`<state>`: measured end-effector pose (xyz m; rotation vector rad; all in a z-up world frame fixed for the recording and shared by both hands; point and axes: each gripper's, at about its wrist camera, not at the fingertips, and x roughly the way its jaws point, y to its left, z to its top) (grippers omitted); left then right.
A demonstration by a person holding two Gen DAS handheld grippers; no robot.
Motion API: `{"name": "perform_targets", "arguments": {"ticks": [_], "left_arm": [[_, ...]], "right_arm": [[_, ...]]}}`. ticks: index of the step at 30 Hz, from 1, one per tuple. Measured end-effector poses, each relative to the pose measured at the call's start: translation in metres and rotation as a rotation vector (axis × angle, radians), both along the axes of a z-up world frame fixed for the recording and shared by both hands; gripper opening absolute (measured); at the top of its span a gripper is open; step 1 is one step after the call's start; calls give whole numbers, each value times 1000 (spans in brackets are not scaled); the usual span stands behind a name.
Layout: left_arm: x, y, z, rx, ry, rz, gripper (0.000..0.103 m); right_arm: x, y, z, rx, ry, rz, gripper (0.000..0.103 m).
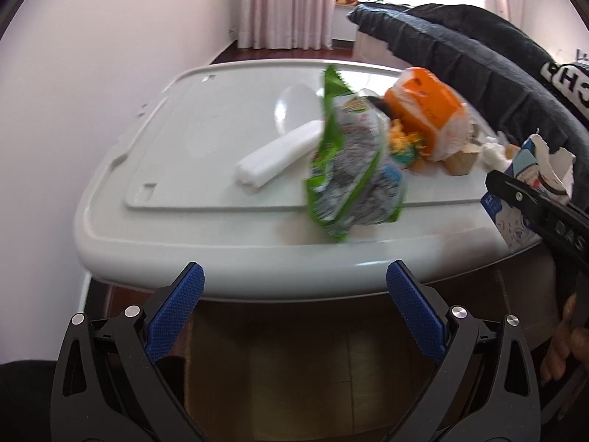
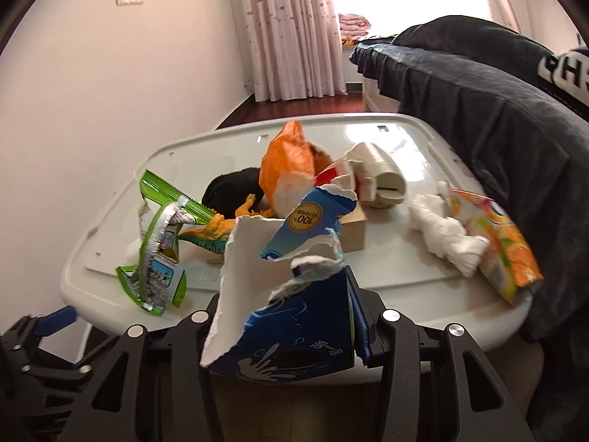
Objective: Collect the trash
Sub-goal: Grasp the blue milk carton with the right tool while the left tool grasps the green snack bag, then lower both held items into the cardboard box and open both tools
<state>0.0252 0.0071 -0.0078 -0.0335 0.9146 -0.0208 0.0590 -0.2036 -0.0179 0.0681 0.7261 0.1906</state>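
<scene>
The right gripper (image 2: 294,316), at the bottom centre of the right wrist view, is clamped on a torn blue-and-white cardboard carton (image 2: 294,294), whose ragged white flap rises to the middle of the frame. In the left wrist view the same carton (image 1: 530,180) sits at the right edge, caught in the black jaws of the right gripper (image 1: 515,193), with fingers of the person's hand (image 1: 567,346) visible below it.

The left gripper (image 1: 294,298) hangs at the lower centre of its own view with its blue-padded jaws spread wide and nothing between them, just in front of the near rim of the pale grey plastic desk (image 1: 184,250).

The rest of the trash lies on the desk: a crumpled green foil snack wrapper (image 1: 346,162) in the middle of the frame, a white rolled plastic bundle (image 1: 276,158) to its left, an orange plastic bag (image 1: 423,110) at upper right, and crumpled white tissue (image 2: 445,235) beside an orange fruit-print packet (image 2: 508,254) at the right of the right wrist view
</scene>
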Motion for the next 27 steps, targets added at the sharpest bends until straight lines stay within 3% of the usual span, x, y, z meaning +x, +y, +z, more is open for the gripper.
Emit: {"name": "perform_targets", "arguments": {"ticks": [9,15,21,23,24,25,27], "left_arm": [[54,-40,2,-58,3,-123,97],[78,-38,-18,-51,45,-113,97],[92,-37,-25,-32,28,-91,96],[98,-37,-28,-40,30,-93,92],[99,-38,-30,-33,31,-94,78],[94,-37,-29,3,10,-84,51],[93,-37,-28,12,1,-91,40]], "right_arm": [[-29,-19,12,-12,-50,-5,50],[-22,-29,6,15,-26,-21,50],[-16,-29,-2,37,2,-26,50],[-15,-28,-3,36,5,-26,51],[-15,-28,-3,34,4,-26,51],[-15,-28,-3,30,2,-27,51],[-16,-27,-4,22,4,-29,51]]}}
